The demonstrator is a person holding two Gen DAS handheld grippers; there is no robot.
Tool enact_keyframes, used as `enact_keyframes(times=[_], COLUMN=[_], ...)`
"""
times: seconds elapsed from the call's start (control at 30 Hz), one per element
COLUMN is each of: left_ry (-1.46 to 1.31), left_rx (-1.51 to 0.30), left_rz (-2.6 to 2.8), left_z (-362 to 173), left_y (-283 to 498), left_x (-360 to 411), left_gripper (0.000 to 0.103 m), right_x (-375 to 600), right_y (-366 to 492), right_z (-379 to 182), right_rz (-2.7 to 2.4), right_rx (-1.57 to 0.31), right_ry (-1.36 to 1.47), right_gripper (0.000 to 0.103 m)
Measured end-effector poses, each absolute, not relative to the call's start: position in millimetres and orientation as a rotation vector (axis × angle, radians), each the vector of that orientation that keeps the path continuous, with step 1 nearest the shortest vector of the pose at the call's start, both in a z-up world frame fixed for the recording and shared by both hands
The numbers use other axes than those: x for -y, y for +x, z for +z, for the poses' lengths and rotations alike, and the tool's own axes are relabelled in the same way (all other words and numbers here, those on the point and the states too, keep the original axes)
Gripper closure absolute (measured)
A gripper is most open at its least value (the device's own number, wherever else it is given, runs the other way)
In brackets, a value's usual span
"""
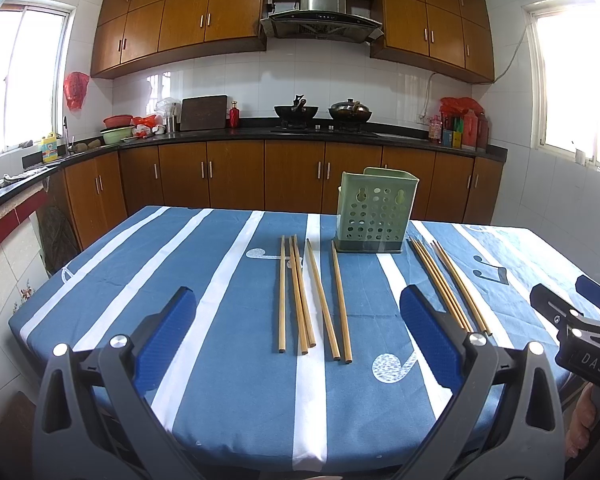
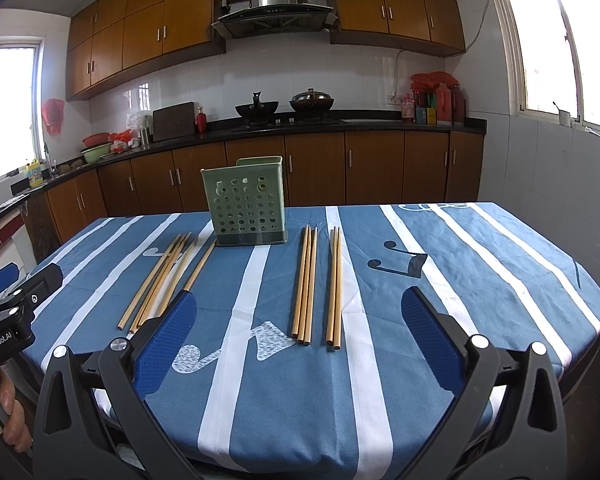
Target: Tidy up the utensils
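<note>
While both tools hang low at the bottom of their frames, the left gripper (image 1: 296,330) and right gripper (image 2: 300,330) are spread wide, holding nothing. Beyond them, chopsticks (image 1: 300,296) lie in loose groups mid-frame on the striped tablecloth (image 1: 160,272). Farther back stands the green perforated holder (image 1: 374,216), upright between the groups.

This is a home kitchen: wooden cabinets (image 1: 236,12) line tiled walls, a steel range hood (image 1: 322,8) hangs over two woks (image 1: 296,111) on the black counter (image 1: 240,133).
</note>
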State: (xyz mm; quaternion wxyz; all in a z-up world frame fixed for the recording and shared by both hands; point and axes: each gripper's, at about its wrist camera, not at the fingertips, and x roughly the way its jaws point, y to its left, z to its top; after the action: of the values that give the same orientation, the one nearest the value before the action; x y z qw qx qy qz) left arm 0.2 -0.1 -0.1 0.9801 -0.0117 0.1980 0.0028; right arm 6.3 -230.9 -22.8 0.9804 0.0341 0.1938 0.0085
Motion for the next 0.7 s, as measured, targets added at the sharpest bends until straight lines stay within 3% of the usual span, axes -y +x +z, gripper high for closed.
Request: enact_keyframes(times=[0.7], left_ry=[-0.023], left_rx=[-0.401], left_rz=[0.005], left_z=[-0.1], left_y=[0.1], left_x=[0.1], left_gripper=[0.004], right_x=[232.3], right_y=[8.1], right_z=[-23.7], right_rz=[0.020], right_rx=[-0.393], right_ry=[0.071], right_gripper=[0.002])
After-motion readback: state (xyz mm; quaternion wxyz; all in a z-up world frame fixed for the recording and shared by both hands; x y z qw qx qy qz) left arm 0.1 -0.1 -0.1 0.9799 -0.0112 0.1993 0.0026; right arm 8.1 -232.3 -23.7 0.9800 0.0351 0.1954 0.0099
